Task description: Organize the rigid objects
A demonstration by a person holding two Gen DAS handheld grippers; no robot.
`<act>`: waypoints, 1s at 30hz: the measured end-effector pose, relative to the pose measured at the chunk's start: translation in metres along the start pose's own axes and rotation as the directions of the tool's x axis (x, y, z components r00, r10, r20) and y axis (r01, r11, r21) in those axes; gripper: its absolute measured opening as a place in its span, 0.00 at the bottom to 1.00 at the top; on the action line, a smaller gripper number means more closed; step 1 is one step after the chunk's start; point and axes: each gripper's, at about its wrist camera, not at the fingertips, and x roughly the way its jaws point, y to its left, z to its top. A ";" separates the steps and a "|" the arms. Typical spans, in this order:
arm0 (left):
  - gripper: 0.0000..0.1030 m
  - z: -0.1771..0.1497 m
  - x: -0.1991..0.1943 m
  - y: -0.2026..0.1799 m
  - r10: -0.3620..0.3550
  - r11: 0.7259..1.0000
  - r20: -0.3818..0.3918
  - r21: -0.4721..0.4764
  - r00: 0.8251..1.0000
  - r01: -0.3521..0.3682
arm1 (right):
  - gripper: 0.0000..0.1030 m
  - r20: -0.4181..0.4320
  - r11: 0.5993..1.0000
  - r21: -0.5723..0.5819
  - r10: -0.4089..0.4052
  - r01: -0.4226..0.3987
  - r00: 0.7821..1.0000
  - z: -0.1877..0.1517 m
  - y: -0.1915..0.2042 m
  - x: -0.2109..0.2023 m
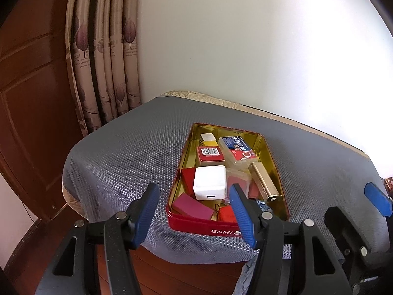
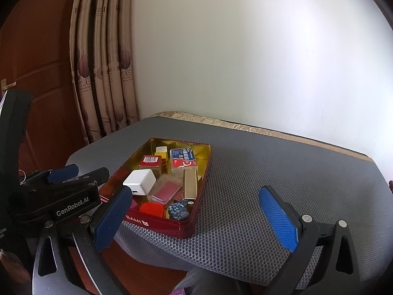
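A red tin with a gold inside sits on the grey mesh mat, its lid off. It holds a white charger cube, a red barcode box, a blue-and-red pack, a gold tube, a magenta block and several other small items. My left gripper hovers open just before the tin's near end, nothing between its pads. In the right wrist view my right gripper stands wide open over the mat at the near right corner of the tin, with nothing held.
The grey mesh mat covers a padded table against a white wall. A curtain and a brown wooden door stand to the left. The mat's edge drops off just below both grippers.
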 end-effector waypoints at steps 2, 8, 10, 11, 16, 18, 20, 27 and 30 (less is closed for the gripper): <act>0.59 0.000 0.000 -0.001 0.001 1.000 -0.001 0.000 1.000 -0.001 | 1.00 -0.002 1.000 0.007 0.001 -0.001 1.000 0.000 -0.002 0.000; 0.59 0.000 0.001 -0.003 -0.001 1.000 -0.005 0.007 1.000 0.001 | 1.00 -0.009 1.000 -0.010 0.014 -0.014 1.000 -0.001 0.002 0.002; 0.59 -0.001 0.000 -0.004 0.006 1.000 0.001 0.008 1.000 -0.006 | 1.00 -0.012 1.000 -0.015 0.018 -0.018 1.000 -0.002 0.003 0.002; 0.59 -0.001 0.000 -0.004 0.009 1.000 0.004 0.007 1.000 -0.009 | 1.00 -0.013 1.000 -0.015 0.018 -0.018 1.000 -0.003 0.004 0.002; 0.59 -0.002 0.000 -0.005 0.004 1.000 0.000 0.006 1.000 -0.004 | 1.00 -0.018 1.000 -0.016 0.014 -0.015 1.000 -0.003 0.004 0.002; 0.59 -0.002 0.001 -0.005 0.001 1.000 -0.003 0.005 1.000 -0.001 | 1.00 -0.019 1.000 -0.021 0.011 -0.012 1.000 -0.003 0.004 0.001; 0.59 -0.002 0.001 -0.004 0.003 1.000 -0.003 0.005 1.000 -0.003 | 1.00 -0.026 1.000 -0.030 0.006 -0.007 1.000 -0.005 0.004 0.002; 0.59 -0.002 0.003 -0.005 0.018 1.000 -0.008 0.008 1.000 -0.017 | 1.00 -0.045 0.999 -0.033 0.007 -0.008 0.999 -0.006 0.001 0.008; 0.59 -0.002 0.005 -0.004 0.014 1.000 -0.028 0.002 1.000 -0.014 | 1.00 -0.047 0.999 -0.030 0.014 -0.015 0.999 -0.006 0.001 0.010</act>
